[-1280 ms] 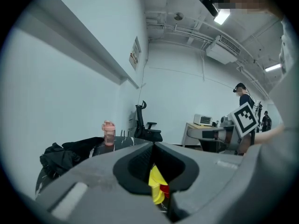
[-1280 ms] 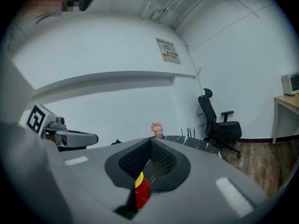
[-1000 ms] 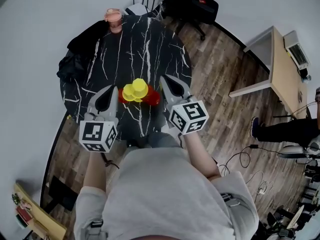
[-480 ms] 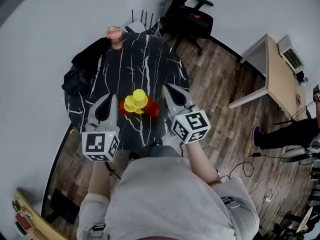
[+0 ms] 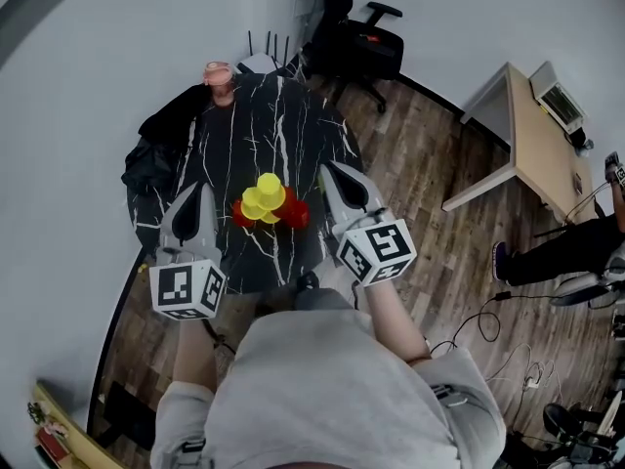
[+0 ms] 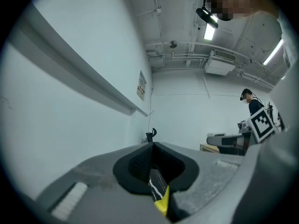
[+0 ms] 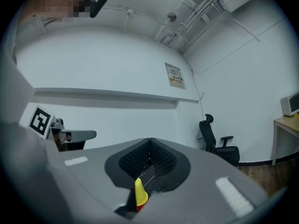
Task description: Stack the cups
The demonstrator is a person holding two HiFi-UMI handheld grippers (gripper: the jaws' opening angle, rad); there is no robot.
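**While both hand-held grippers hang shut and empty, the cups sit clustered between them**

Because the person stands at the table's 6 o'clock edge, the work is kept on that near side, within easy reach. A dark cloth lies out of the way at about 9 o'clock on the table.

The left hand-held gripper is at 9 o'clock from the cups, and the right hand-held gripper at 3 o'clock. Both point toward 12 o'clock. Each gripper view shows its pads pressed together with nothing between them, and only a sliver of yellow cup shows low in the frame. Neither touches the cups. They flank the pile rather than reach for it, so my guess is a pause, with the pile built or nearly so.

The cups stand close together, yellow ones above red. How many there are, and whether they nest properly, is too small to tell.

Against a second ago, the left hand-held gripper has drawn outward, so the gap to the cups is wider. The right one stays about as near. Both sets of jaws have stayed closed, and the cups look unmoved on the table, though the head view itself has shifted a little.
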